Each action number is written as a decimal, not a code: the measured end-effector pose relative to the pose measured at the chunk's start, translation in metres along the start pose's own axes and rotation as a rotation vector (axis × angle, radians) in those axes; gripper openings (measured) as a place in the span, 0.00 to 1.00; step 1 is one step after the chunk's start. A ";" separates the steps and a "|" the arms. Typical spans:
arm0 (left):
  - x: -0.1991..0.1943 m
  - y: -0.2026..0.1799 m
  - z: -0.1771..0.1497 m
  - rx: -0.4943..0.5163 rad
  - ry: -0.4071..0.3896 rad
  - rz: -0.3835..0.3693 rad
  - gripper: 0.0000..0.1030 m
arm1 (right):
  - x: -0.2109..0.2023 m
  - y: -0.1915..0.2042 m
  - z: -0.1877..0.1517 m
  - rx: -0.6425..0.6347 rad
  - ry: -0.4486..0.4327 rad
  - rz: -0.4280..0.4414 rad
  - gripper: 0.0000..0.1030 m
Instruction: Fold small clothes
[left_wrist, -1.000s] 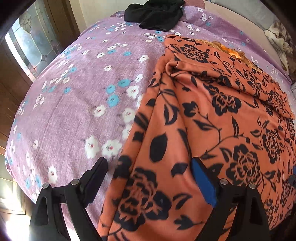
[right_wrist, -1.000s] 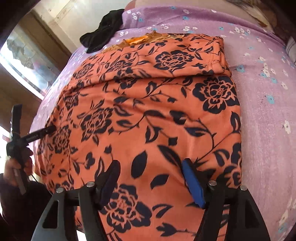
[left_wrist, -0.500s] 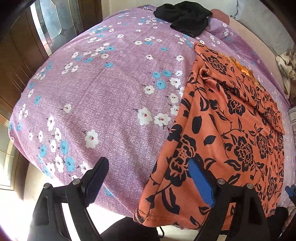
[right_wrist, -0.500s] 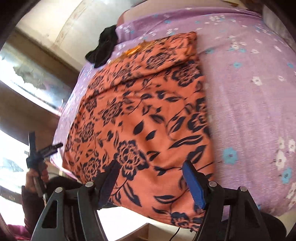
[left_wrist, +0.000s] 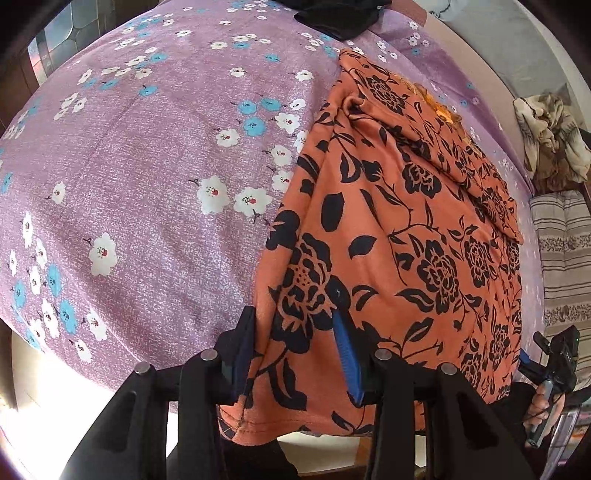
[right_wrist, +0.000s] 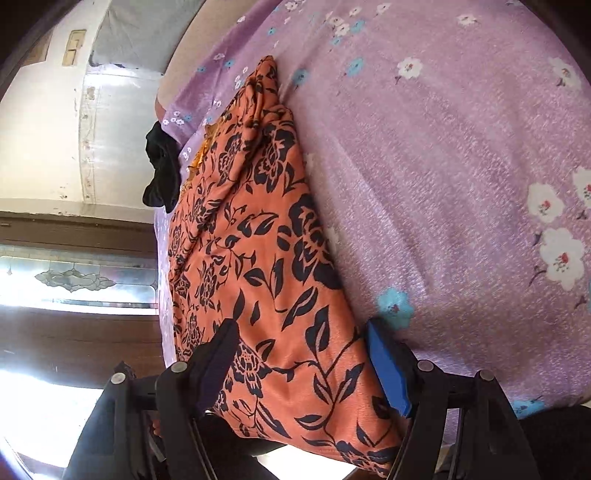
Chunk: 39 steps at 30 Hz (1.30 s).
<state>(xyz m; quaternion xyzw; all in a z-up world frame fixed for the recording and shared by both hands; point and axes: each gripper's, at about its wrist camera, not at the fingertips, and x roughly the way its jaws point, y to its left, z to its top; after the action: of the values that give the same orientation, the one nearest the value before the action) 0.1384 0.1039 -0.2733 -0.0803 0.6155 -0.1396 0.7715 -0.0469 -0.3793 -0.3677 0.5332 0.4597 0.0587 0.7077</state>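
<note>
The orange flowered garment (left_wrist: 413, 229) lies on the purple bedsheet (left_wrist: 147, 177), its near hem hanging over the bed edge. The left gripper (left_wrist: 295, 339) is closing, jaws either side of that hem corner (not yet pinching); the right gripper (right_wrist: 303, 354) stands apart, straddling the opposite corner

Purple bedsheet (left_wrist: 155, 192) printed with white and blue flowers, filling most of both views. Stained-glass window (right_wrist: 74, 275) in dark wood framing, left of the right wrist view. Striped pillow (left_wrist: 561, 258), right edge of the left wrist view; crumpled beige cloth (left_wrist: 546, 136) above it.
</note>
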 end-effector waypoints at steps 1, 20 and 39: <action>-0.001 0.002 0.000 -0.012 0.004 -0.015 0.41 | 0.005 0.003 -0.003 -0.012 0.028 0.017 0.65; 0.010 -0.009 0.007 0.093 0.060 -0.003 0.07 | 0.047 0.052 -0.032 -0.389 0.076 -0.144 0.15; -0.020 -0.059 0.202 -0.025 -0.086 -0.258 0.09 | 0.031 0.127 0.146 -0.301 -0.284 0.076 0.12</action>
<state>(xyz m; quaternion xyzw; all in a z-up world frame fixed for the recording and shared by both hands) 0.3236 0.0442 -0.1912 -0.1743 0.5682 -0.2265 0.7716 0.1263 -0.4098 -0.2815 0.4413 0.3211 0.0775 0.8344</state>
